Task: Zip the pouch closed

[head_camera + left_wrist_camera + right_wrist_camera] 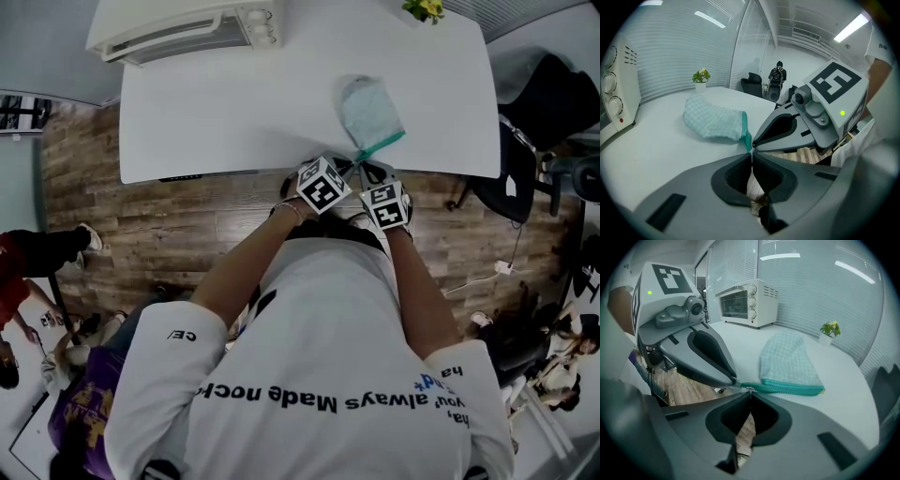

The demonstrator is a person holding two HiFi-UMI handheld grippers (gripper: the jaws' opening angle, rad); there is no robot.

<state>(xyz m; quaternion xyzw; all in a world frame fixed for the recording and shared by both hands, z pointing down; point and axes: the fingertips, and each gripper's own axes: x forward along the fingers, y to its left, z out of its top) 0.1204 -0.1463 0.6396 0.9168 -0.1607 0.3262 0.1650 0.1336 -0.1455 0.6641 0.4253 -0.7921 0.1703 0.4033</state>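
Keep the left tool (751, 154) pinched tight on the end of the pouch (787, 363), and slide the right tool (750, 393), pinching the zip pull (749, 389), straight along.

An office: blinds (825, 282) cover the walls, strip lights (851, 26) run overhead, and a black chair (514, 183) stands at the table's (234, 112) right edge. An oven (187, 28) and a plant (828, 331) sit along its far edge.
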